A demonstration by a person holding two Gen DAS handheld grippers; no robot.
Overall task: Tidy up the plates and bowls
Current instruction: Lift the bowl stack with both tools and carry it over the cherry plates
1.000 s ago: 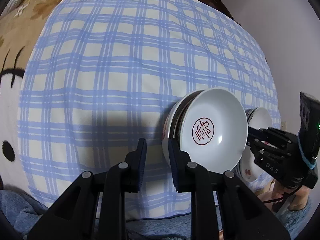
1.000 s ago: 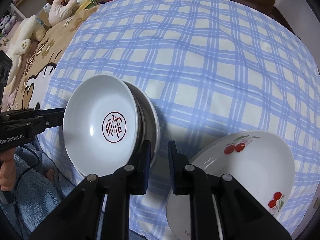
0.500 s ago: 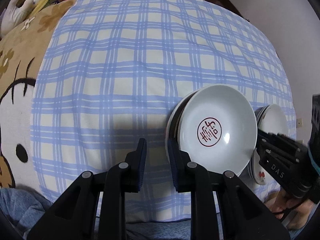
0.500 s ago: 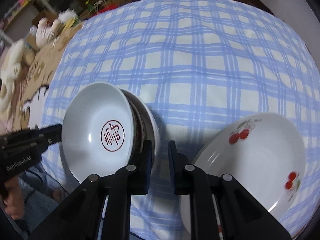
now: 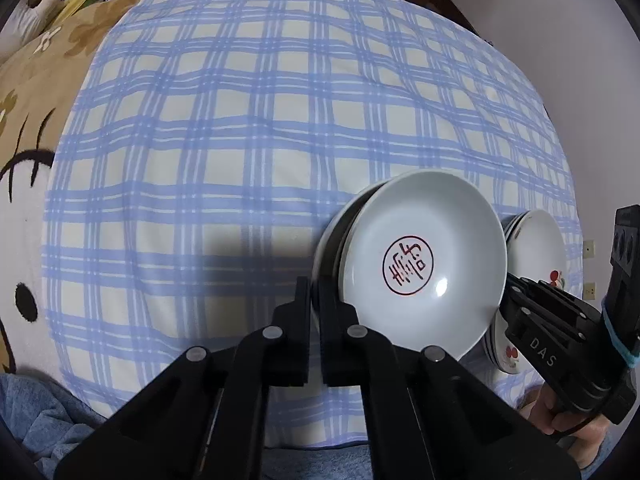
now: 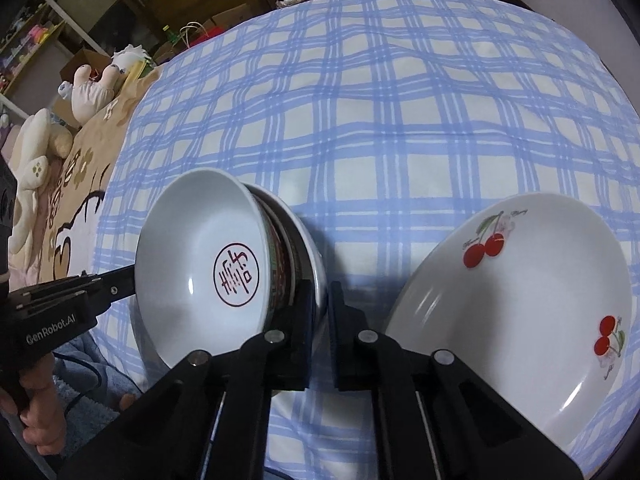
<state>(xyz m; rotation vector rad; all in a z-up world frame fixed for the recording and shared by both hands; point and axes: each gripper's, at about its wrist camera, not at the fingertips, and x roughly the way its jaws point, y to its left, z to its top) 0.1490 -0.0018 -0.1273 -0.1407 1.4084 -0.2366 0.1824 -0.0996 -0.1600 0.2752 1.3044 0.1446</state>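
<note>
Your left gripper [image 5: 315, 312] and right gripper [image 6: 320, 312] had just clenched on opposite rims of the tilted bowl stack [image 5: 420, 260].

Left matte black plastic two-finger tool [image 5: 316, 308]: flat rectangular finger pads, angular linkage arms, round silver screw heads at each pivot; white "GenRobot.AI" lettering on its side in the right wrist view. Right matte black plastic tool [image 6: 320, 304]: same build, "DAS" lettering, blue band round its body, thin black cable below the handle.
</note>
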